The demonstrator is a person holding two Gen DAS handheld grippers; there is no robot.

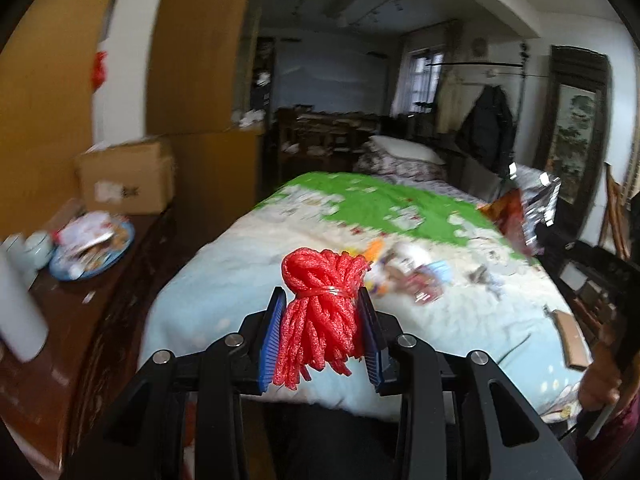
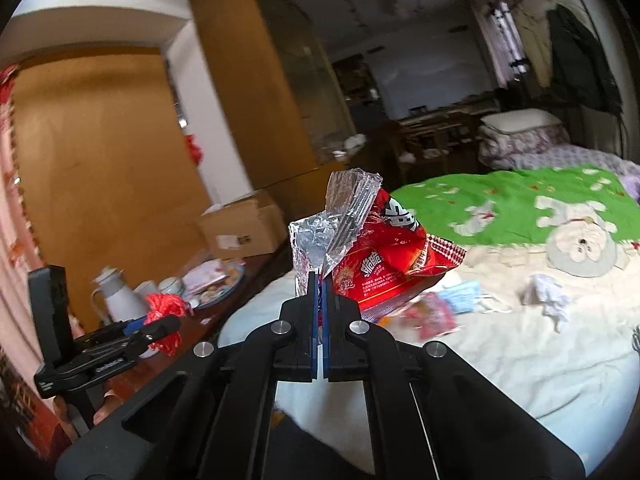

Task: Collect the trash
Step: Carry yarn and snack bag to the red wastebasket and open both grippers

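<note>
Red foam netting bundle (image 1: 320,312) clamped in left claw (image 1: 322,300), above bed (image 1: 224,276) | right claw (image 2: 320,280) clenched on red foil snack wrapper (image 2: 372,248), raised over bed | more litter (image 2: 548,296) lies on bedspread | worktop (image 1: 80,312) beside bed

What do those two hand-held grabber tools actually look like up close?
Both are matte black plastic. The left gripper and right gripper each have two angular arms joined by round silver bolts, ending in flat fingers lined with ribbed blue pads. Seen from the right wrist view, the left tool carries an upright black block at its back. No cables show.
</note>
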